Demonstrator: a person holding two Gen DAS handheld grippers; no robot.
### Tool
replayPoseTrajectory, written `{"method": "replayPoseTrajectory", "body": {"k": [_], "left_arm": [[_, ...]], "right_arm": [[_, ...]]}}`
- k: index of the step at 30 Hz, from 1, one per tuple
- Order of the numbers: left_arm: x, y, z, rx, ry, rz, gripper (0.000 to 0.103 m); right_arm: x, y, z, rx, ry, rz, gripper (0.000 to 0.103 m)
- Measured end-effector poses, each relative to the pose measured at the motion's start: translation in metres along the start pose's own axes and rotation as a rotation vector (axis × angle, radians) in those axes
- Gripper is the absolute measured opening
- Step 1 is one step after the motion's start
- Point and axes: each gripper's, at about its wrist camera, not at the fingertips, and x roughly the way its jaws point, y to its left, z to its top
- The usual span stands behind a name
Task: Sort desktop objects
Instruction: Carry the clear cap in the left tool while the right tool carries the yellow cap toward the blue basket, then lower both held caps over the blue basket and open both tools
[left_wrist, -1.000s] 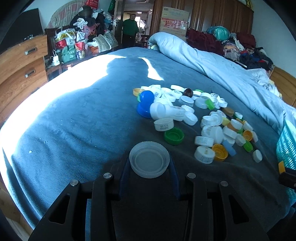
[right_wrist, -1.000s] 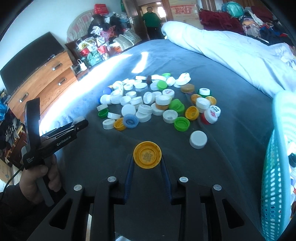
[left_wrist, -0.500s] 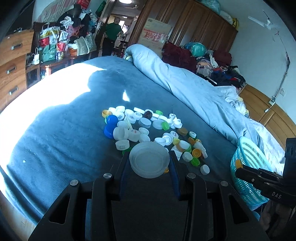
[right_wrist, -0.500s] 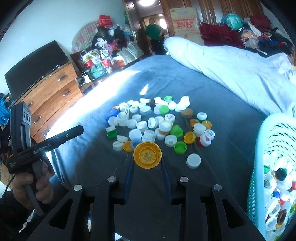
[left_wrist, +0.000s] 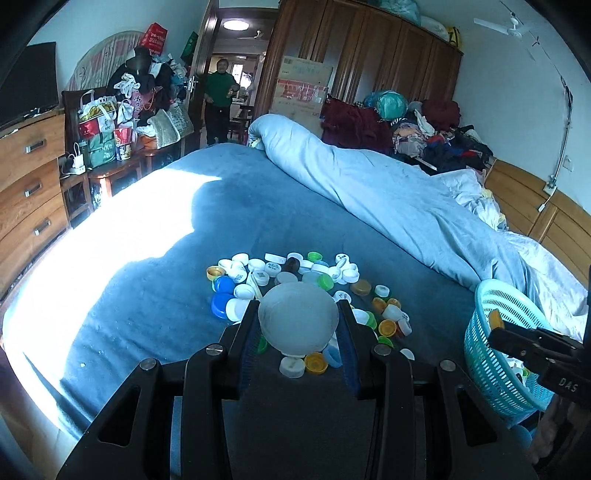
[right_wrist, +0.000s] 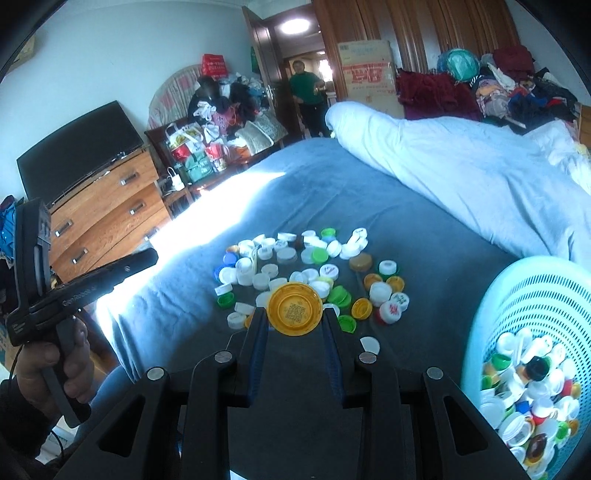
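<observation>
My left gripper (left_wrist: 298, 320) is shut on a wide translucent white lid (left_wrist: 297, 318), held up above the bed. My right gripper (right_wrist: 294, 309) is shut on a yellow lid (right_wrist: 294, 308) with a printed code inside, also lifted off the bed. Below both lies a pile of bottle caps (left_wrist: 291, 273) (right_wrist: 306, 266) in white, green, blue and yellow on the blue blanket. A pale turquoise basket (right_wrist: 524, 295) at the right holds several caps; its rim (left_wrist: 491, 291) shows in the left wrist view. The left gripper's body (right_wrist: 85, 288), in a hand, appears at the left of the right wrist view.
A rolled light-blue duvet (left_wrist: 388, 192) runs along the far side of the bed. A wooden dresser (right_wrist: 107, 218) with a dark screen stands left, beside a table piled with bags (left_wrist: 110, 129). A person in green (left_wrist: 219, 99) stands in the doorway. Clothes heap at the back right.
Both grippers rose with their lids still held; the cap pile looks smaller and farther below. The basket came into the left view and shows more of its contents in the right view.
</observation>
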Motion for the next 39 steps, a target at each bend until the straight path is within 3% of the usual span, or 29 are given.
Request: {"method": "replayPoseTrajectory", "body": {"k": [12, 25, 39], "left_arm": [[-0.002, -0.051, 0.012, 0.066, 0.017, -0.038, 0.034], [0.011, -0.174, 0.018, 0.223, 0.067, -0.198, 0.034], [0.033, -0.283, 0.017, 0.358, 0.177, -0.276, 0.034]], "right_arm": [[-0.043, -0.031, 0.0, 0.025, -0.039, -0.083, 0.032], [-0.101, -0.107, 0.0, 0.095, -0.064, -0.255, 0.032], [-0.152, -0.185, -0.023, 0.213, -0.044, -0.405, 0.032]]}}
